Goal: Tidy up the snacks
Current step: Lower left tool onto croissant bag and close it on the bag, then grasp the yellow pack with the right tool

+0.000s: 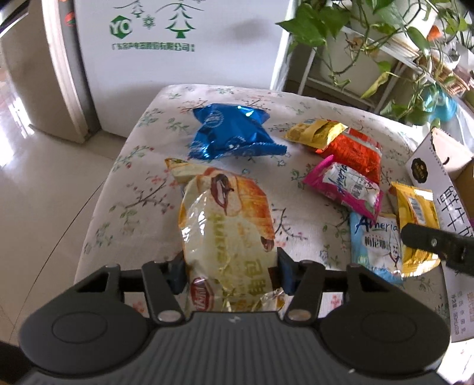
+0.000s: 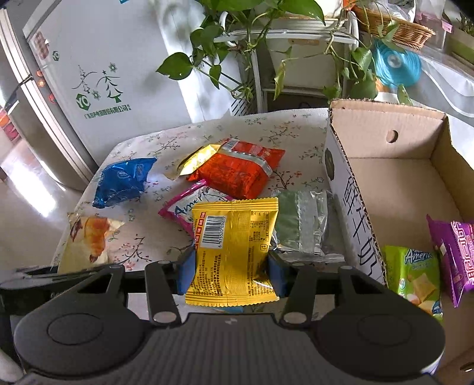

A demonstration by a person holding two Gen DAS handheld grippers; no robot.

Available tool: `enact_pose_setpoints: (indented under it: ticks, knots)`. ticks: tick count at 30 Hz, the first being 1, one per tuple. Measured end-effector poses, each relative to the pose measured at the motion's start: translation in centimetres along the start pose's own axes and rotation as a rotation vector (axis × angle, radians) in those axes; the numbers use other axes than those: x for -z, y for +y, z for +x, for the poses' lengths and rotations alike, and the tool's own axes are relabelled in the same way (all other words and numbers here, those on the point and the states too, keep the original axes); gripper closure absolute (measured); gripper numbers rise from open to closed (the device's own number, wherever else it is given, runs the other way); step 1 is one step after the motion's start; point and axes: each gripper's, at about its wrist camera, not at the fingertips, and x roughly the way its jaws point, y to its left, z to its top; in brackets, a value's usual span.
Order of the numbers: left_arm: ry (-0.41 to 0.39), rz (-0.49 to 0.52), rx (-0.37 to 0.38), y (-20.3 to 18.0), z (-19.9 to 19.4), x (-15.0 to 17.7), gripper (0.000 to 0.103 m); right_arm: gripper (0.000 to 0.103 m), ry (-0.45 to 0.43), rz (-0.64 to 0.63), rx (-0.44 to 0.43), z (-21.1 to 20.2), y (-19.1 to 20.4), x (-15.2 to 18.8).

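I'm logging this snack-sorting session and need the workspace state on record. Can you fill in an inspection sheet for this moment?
Surface: floral-cloth table.
Job's things: cardboard box at the table's right holds a green snack pack and a purple snack pack. Loose on the cloth: blue foil pack, orange-red pack, pink pack, light blue pack, silver-green pack.
Clutter: nothing seen.
Grippers: left gripper clamps a croissant bread pack; right gripper clamps a yellow snack pack.
Cables: nothing seen.
Surroundings: white appliance with tree print, trailing green plant on a rack, wicker basket.
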Motion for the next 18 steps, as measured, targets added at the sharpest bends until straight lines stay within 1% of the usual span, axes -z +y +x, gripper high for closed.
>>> enact_pose_setpoints:
  ticks: [11,18]
  knots:
    - [-0.026,-0.053,-0.005,0.6,-2.2,1.3,0.047,0.046,-0.006,-0.059,-0.024,-0.9,1.4,0.1]
    - [-0.038,-0.074,0.004,0.4,-3.2,1.4,0.047,0.046,-0.031,-0.056,-0.028,-2.1,1.5,-0.5]
